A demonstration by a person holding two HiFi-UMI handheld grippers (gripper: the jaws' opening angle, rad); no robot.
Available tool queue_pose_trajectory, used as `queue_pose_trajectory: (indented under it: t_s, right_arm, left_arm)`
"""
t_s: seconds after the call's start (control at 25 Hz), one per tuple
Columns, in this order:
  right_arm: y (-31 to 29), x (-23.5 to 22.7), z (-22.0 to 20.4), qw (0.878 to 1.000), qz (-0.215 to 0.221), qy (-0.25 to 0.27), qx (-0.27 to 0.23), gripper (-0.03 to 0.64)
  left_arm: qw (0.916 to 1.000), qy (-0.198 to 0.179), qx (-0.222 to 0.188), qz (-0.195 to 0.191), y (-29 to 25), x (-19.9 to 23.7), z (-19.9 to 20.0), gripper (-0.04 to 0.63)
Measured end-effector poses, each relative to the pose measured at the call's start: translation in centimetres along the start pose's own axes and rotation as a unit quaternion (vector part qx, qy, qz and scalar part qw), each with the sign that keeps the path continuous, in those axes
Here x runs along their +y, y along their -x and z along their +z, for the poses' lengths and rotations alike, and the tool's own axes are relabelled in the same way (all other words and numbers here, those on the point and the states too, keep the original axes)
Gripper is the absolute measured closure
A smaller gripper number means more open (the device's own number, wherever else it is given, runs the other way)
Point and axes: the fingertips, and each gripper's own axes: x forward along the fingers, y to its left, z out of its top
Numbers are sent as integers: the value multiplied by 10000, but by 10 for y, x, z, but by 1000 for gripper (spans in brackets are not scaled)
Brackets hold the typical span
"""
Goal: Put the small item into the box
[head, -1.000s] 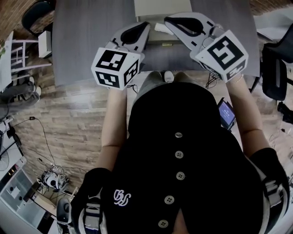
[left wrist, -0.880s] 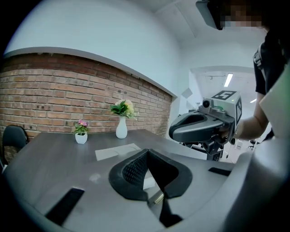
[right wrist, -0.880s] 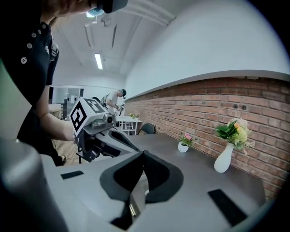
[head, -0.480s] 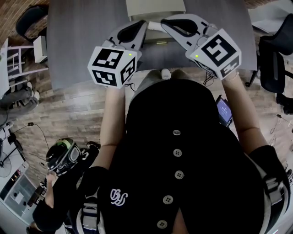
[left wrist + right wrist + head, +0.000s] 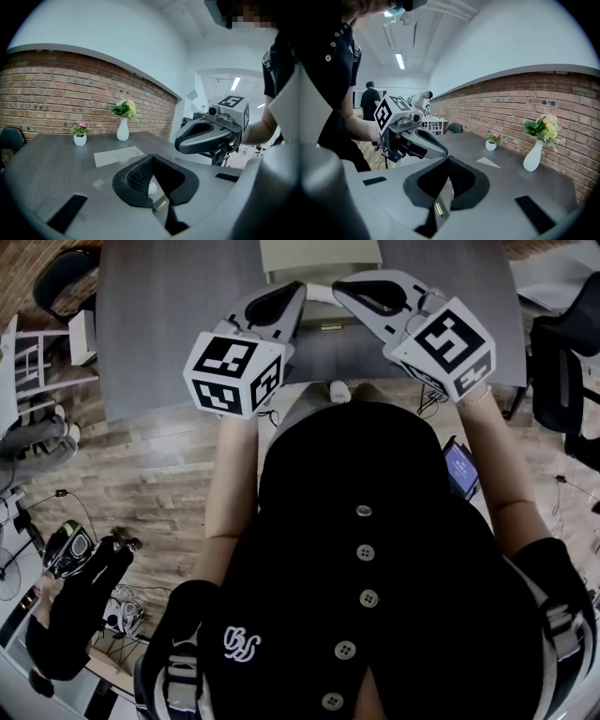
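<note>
- Two hand-held grippers, the left hand-held gripper (image 5: 150, 158) and the right hand-held gripper (image 5: 447, 160), have jaws tip to tip on nothing.
- Small white item (image 5: 152, 188) lies on the counter (image 5: 169, 324) just below the left tips. It looks light and stiff, so pinch across its middle.
- Box (image 5: 319, 256) sits just beyond both.

The grey tabletop (image 5: 169, 334) carries a pale flat sheet (image 5: 117, 156). Toward its far edge stand a white vase of flowers (image 5: 123, 131) and, near it, a small white pot with pink blooms (image 5: 79, 139).

Head view steeply down; gripper views low, opposed, same table (image 5: 56, 159)
</note>
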Motion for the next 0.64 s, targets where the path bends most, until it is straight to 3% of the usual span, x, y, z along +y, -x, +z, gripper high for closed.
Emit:
queue_pose_trajectory:
  t_s: [0.36, 0.64]
  right_arm:
    - [-7, -6, -2, 9999, -29, 31, 111, 617]
    - [11, 9, -33, 9984, -183, -517, 143, 617]
  left_arm:
    - [10000, 53, -32, -16, -3, 6, 3, 582]
    - [9998, 137, 3, -114, -5, -31, -7, 582]
